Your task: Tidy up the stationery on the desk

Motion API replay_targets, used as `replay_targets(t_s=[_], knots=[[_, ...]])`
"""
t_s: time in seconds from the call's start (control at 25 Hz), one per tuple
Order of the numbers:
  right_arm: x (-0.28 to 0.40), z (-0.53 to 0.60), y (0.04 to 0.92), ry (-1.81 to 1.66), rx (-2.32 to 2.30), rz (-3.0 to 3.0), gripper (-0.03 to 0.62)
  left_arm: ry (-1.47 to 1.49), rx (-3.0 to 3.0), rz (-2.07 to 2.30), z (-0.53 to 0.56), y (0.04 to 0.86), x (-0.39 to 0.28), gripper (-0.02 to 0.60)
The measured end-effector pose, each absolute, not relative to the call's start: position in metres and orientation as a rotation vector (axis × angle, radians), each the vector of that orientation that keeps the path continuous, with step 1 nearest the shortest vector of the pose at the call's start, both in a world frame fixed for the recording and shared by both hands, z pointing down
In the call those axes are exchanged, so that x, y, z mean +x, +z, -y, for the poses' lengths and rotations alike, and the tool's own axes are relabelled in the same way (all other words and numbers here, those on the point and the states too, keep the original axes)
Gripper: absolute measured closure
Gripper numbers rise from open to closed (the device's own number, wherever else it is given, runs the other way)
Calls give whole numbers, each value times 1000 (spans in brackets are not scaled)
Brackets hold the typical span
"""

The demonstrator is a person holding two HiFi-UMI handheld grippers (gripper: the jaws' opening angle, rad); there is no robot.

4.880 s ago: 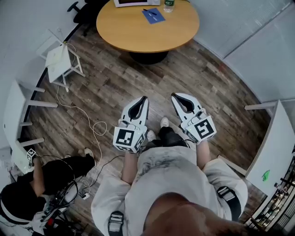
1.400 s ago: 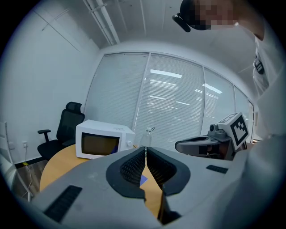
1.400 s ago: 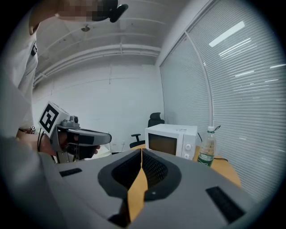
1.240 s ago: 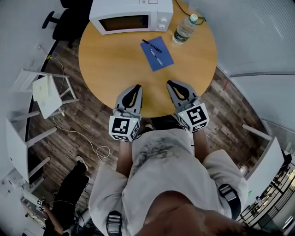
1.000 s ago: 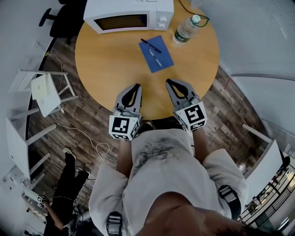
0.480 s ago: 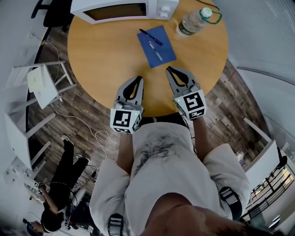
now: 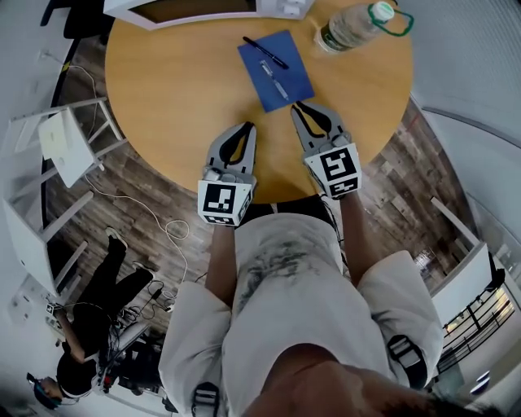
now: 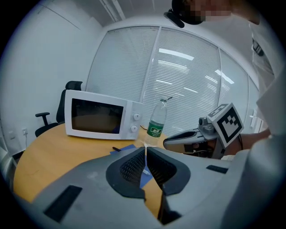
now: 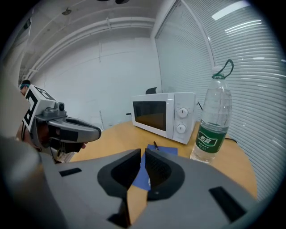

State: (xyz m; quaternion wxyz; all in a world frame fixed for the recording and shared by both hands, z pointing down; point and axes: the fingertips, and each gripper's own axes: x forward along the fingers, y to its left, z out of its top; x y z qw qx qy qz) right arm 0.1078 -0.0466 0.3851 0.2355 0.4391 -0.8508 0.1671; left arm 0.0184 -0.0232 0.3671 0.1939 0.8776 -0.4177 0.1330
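A blue notebook lies on the round wooden table. A black pen rests across its far left corner and a pale pen lies along its middle. My right gripper is shut and empty, its tip at the notebook's near edge. My left gripper is shut and empty too, over bare wood just left of the notebook. In the right gripper view the notebook and black pen sit beyond the closed jaws. The left gripper view shows the notebook ahead.
A white microwave stands at the table's far side and a water bottle at the far right. On the floor to the left are white stands, cables and a person in black.
Both grippers have moved forward from the table's near edge, over the wood, toward the notebook. The jaws have stayed shut throughout. The table has drawn closer in view.
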Motion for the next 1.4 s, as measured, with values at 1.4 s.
replay_targets(t_s=[1.4], knots=[[98,90,541,606,1248,2023,442,417,2479,960,51,451,17,561]])
